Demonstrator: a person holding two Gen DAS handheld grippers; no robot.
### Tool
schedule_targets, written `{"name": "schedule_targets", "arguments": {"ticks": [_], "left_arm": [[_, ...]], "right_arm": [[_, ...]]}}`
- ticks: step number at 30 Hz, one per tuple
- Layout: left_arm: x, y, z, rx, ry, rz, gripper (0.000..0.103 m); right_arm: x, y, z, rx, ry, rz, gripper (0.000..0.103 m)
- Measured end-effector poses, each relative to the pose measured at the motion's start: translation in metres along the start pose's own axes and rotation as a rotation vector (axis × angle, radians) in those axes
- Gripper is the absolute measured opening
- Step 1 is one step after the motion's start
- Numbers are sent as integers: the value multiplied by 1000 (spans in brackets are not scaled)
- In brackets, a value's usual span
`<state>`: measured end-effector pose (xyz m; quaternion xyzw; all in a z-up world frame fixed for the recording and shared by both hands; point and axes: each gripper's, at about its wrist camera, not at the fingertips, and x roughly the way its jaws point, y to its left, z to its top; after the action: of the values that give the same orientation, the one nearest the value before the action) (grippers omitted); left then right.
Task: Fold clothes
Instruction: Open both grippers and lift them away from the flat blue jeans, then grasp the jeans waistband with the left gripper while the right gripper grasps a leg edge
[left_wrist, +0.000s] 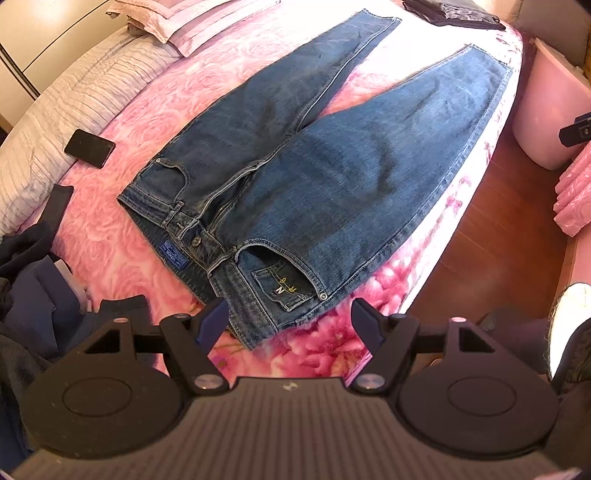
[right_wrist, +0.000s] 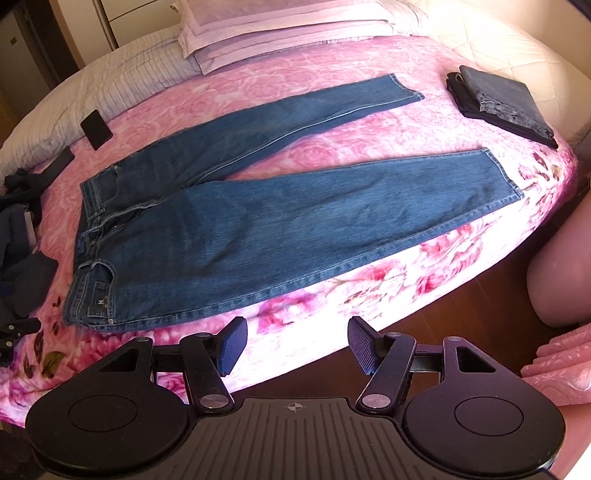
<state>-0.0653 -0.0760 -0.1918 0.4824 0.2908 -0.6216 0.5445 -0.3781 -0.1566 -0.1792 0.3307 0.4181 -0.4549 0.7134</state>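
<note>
Blue jeans (left_wrist: 314, 158) lie spread flat, front up, on the pink floral bed, legs apart in a V. The waistband points to the near left and the hems to the far right. My left gripper (left_wrist: 288, 325) is open and hovers just short of the waistband's near corner by the coin pocket (left_wrist: 288, 286). Nothing is between its fingers. In the right wrist view the jeans (right_wrist: 277, 221) stretch across the bed. My right gripper (right_wrist: 295, 345) is open over the bed's near edge, below the nearer leg, holding nothing.
A folded stack of dark clothes (right_wrist: 502, 105) sits at the bed's far right corner. Dark unfolded garments (left_wrist: 26, 280) pile at the left. A black phone (left_wrist: 89, 147) lies by the grey quilt. Pillows (right_wrist: 288, 29) at the head. A pink bin (left_wrist: 550, 107) stands on the wooden floor.
</note>
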Motion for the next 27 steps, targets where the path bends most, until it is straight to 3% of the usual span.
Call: {"name": "schedule_targets", "arguments": {"ticks": [27], "left_arm": [[-12, -39, -6, 2, -26, 30, 70]], "right_arm": [[-4, -25, -19, -41, 17, 17, 64]]}}
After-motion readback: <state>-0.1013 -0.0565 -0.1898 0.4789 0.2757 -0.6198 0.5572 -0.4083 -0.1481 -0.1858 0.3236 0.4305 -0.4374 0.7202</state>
